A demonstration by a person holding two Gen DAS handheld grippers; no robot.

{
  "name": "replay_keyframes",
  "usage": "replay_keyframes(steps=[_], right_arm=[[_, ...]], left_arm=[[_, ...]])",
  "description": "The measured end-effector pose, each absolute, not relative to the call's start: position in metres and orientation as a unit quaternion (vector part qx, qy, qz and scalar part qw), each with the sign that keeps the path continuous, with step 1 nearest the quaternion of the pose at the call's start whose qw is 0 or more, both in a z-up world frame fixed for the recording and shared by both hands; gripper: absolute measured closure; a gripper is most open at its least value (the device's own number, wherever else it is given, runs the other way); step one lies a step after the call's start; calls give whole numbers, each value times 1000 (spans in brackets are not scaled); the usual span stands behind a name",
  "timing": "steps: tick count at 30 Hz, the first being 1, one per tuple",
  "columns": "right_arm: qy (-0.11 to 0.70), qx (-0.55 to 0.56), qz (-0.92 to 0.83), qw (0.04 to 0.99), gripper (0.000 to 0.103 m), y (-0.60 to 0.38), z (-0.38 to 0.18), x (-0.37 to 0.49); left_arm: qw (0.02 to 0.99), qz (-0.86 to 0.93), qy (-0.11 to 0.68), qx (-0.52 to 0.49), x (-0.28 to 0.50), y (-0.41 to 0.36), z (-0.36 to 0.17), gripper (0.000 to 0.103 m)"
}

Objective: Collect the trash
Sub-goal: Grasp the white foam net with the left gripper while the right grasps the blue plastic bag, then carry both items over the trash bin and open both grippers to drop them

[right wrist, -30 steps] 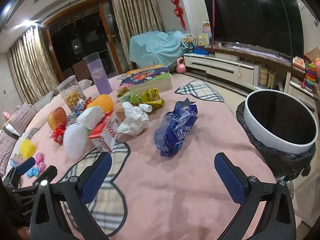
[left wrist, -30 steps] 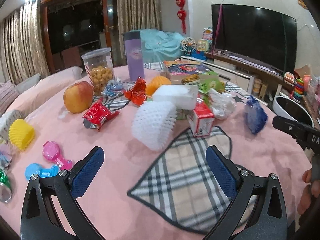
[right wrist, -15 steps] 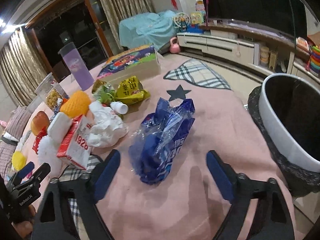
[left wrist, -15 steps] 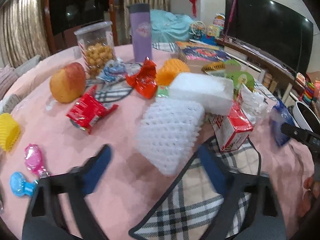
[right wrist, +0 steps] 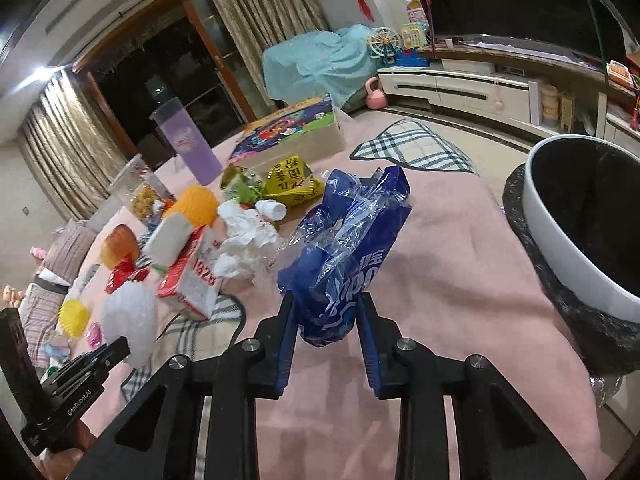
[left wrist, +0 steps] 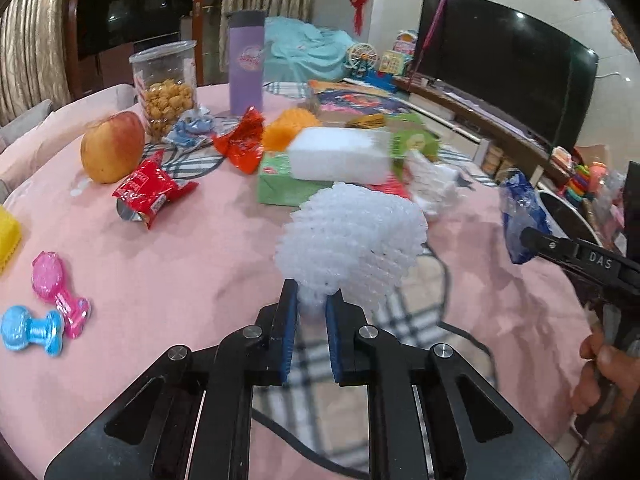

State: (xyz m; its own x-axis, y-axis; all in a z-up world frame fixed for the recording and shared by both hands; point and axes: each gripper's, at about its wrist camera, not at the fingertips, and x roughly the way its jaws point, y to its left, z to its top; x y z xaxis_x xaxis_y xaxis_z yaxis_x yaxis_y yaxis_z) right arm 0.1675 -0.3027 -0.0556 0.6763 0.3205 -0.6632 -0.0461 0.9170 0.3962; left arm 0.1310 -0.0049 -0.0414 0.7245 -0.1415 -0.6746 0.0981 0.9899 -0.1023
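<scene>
The white foam net sleeve (left wrist: 352, 236) sits near the middle of the pink tablecloth (left wrist: 160, 264), at the edge of a plaid patch (left wrist: 416, 304), and its near end is pinched between the blue pads of the left gripper (left wrist: 311, 300), whose jaws have just been closing and now stand narrow on the foam. Well to its right, toward the table edge beside the bin, the crumpled blue plastic bag (right wrist: 352, 248) is clamped at its lower end by the right gripper (right wrist: 326, 316), whose jaws have also just been closing onto it. The white trash bin (right wrist: 576, 248) with its black liner stands just past the table's right edge. Behind the foam sleeve lie a white foam block (left wrist: 340, 156) on a green box (left wrist: 280, 184), a crumpled white tissue (right wrist: 244, 244) and a red-and-white carton (right wrist: 192, 276). Toward the left part of the cloth are a red snack wrapper (left wrist: 152, 192), an apple (left wrist: 112, 152), an orange-red wrapper (left wrist: 244, 140), a jar of puffed snacks (left wrist: 166, 88) and a purple tumbler (left wrist: 246, 64). Near the left edge lie a pink toy (left wrist: 56, 292) and a blue toy (left wrist: 30, 330). A yellow packet (right wrist: 292, 180) lies in front of a colourful flat box (right wrist: 296, 128) at the far side.
</scene>
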Motion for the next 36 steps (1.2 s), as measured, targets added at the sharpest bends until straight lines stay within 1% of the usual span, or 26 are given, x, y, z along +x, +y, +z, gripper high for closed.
replay_keyframes(steps=[8, 18, 36], right_arm=[[377, 175, 108, 903, 74, -321, -41, 141], [357, 185, 75, 912, 74, -366, -28, 116], [344, 210, 10, 915, 73, -459, -25, 109]], left_arm=[[927, -118, 356, -12, 117, -55, -25, 90], [920, -175, 351, 27, 128, -126, -18, 90], [904, -247, 341, 76, 155, -242, -2, 90]])
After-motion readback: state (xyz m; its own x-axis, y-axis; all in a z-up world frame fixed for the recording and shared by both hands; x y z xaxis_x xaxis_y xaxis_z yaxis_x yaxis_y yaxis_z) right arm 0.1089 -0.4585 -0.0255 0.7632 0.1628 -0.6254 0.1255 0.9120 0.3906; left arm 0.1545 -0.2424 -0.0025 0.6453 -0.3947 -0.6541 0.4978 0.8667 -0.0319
